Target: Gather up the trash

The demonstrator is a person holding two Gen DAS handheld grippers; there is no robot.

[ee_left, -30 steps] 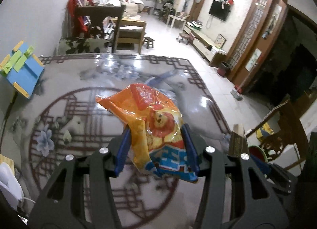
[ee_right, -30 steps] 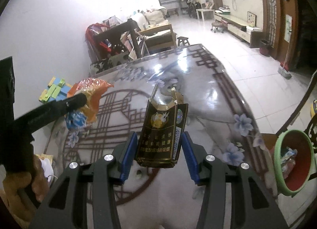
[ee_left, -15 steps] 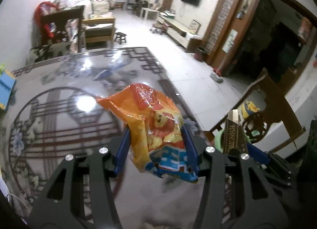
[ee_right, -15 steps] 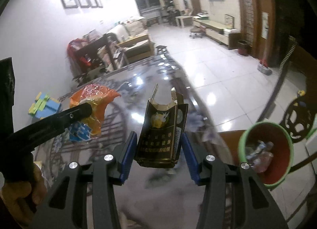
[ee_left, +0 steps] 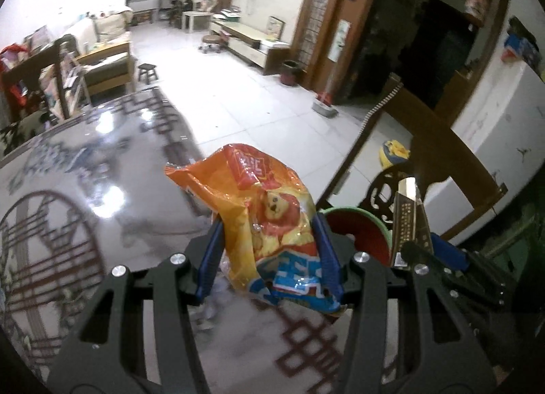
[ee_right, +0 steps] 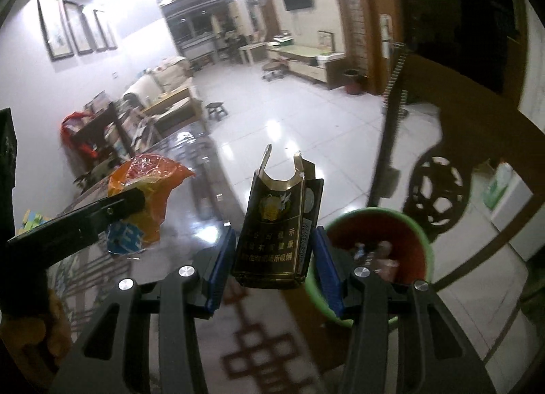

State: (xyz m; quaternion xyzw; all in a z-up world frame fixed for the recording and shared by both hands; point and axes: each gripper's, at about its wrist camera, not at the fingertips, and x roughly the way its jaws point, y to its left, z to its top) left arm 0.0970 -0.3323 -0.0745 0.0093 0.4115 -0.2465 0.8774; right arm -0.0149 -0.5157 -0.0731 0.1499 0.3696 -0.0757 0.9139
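Observation:
My left gripper (ee_left: pixel 269 254) is shut on an orange snack bag (ee_left: pixel 269 210) and holds it above the table near its right edge. My right gripper (ee_right: pixel 276 261) is shut on a torn black and gold cigarette pack (ee_right: pixel 277 223), held upright. A green bin with a red inside (ee_right: pixel 378 251) stands just right of the pack, beyond the table edge, with scraps in it. The bin (ee_left: pixel 357 227) also shows in the left wrist view behind the bag, with the pack (ee_left: pixel 405 220) to its right. The bag (ee_right: pixel 146 196) and left gripper show at the left of the right wrist view.
The glossy table with a brown lattice pattern (ee_left: pixel 68 216) lies below both grippers. A dark carved wooden chair (ee_right: pixel 439 186) stands behind the bin. A tiled floor (ee_left: pixel 245 104), a sofa and a small stool lie beyond.
Both grippers have swung to the right across the table with their loads. The green bin has come close, now just beside the cigarette pack.

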